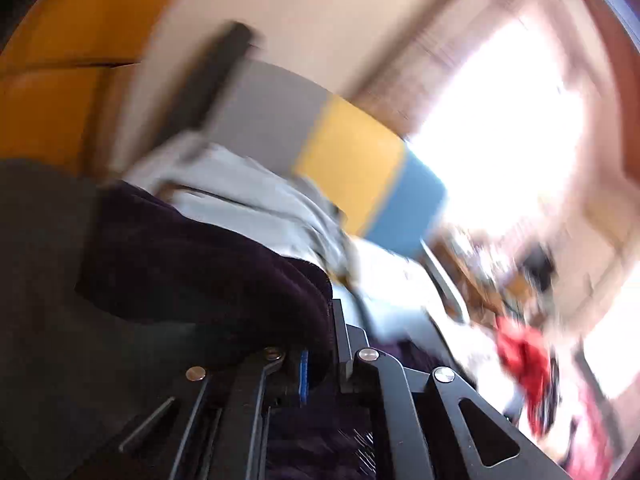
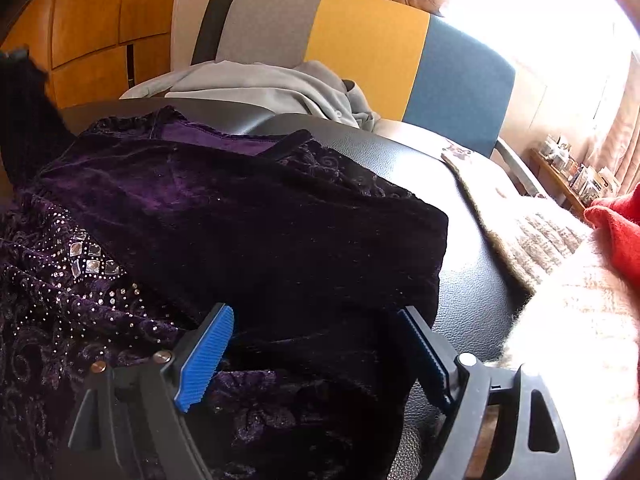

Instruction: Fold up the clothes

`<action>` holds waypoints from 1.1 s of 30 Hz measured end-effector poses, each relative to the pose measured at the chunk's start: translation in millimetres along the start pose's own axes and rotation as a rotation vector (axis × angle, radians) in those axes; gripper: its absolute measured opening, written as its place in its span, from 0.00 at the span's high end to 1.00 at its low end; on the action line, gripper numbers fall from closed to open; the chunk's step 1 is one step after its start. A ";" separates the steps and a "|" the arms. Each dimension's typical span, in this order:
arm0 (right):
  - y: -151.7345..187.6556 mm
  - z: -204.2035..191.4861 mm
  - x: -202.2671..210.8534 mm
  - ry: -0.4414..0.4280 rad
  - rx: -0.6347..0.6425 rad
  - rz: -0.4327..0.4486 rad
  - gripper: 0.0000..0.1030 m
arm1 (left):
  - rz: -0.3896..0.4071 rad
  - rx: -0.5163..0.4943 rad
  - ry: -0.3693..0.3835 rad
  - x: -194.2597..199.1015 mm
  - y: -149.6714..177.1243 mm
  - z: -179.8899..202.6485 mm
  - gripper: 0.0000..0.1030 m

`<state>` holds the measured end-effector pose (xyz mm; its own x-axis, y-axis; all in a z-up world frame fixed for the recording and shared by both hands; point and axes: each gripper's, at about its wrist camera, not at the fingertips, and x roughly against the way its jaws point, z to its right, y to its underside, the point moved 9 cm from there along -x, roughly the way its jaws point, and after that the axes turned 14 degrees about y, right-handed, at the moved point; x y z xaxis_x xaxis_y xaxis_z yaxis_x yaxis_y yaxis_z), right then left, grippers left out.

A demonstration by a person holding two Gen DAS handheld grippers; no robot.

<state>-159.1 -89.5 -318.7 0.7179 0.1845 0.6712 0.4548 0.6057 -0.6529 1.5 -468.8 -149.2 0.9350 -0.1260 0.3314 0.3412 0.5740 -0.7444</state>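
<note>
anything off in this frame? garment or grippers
Mostly fine. The purple velvet garment lies rumpled on the black surface, not flat. The left gripper is shut on its fabric, and that view is motion-blurred. The right gripper is open over the cloth. No damage visible.

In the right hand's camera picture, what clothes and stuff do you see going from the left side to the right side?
Purple velvet dress → black leather surface → brown knitted piece → red garment.
</note>
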 end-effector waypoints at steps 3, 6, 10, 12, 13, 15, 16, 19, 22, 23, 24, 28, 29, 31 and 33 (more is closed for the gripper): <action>-0.2 -0.4 1.0 0.000 0.000 0.002 0.17 | -0.153 -0.125 -0.001 -47.2 50.3 43.9 0.66; -1.4 -0.6 0.2 -0.006 -0.004 0.000 0.17 | -0.289 -0.144 0.013 -91.0 109.2 60.9 0.44; -1.3 1.3 -2.7 -0.034 -0.020 -0.012 0.17 | -0.332 -0.102 0.006 -63.9 172.6 72.1 0.41; -0.6 2.8 -5.3 -0.059 -0.037 -0.026 0.17 | -0.302 -0.042 -0.001 -56.3 177.5 58.9 0.36; -0.2 3.9 -6.6 -0.073 -0.047 -0.033 0.17 | -0.273 0.014 -0.006 -47.4 183.0 49.6 0.34; 0.0 4.9 -8.1 -0.089 -0.058 -0.041 0.16 | -0.230 0.076 -0.034 -27.0 189.9 35.2 0.29; 0.0 5.0 -8.2 -0.089 -0.058 -0.042 0.16 | -0.205 0.109 -0.046 -14.4 194.6 23.4 0.29; -0.3 4.1 -8.2 -0.084 -0.054 -0.045 0.16 | -0.129 0.199 -0.035 19.0 206.1 -3.2 0.29; -3.8 5.5 -6.1 -0.079 -0.066 -0.065 0.21 | -0.117 0.172 -0.022 27.2 212.8 -3.0 0.29; -10.6 2.4 0.8 -0.067 -0.066 -0.070 0.40 | -0.116 0.153 -0.022 29.3 215.0 -2.0 0.29; -21.2 -6.5 12.9 -0.093 -0.063 -0.042 0.48 | -0.116 0.127 -0.030 29.3 216.7 -0.7 0.29; -68.5 -68.9 69.4 -0.304 -0.034 0.060 0.48 | -0.125 0.061 -0.056 26.5 221.3 8.5 0.26; -77.3 -90.1 80.5 -0.361 -0.008 0.074 0.46 | -0.122 0.073 -0.050 27.5 221.7 8.8 0.26; -94.0 -138.3 101.1 -0.473 0.050 0.096 0.46 | -0.116 0.096 -0.038 29.8 222.4 9.2 0.26; -104.1 -181.3 110.2 -0.527 0.116 0.093 0.46 | -0.107 0.121 -0.028 35.9 222.3 8.0 0.26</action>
<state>-31.8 -272.6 -240.4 0.3774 0.5863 0.7168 0.3194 0.6442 -0.6950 110.2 -339.3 -298.1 0.8903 -0.1705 0.4222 0.4233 0.6516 -0.6294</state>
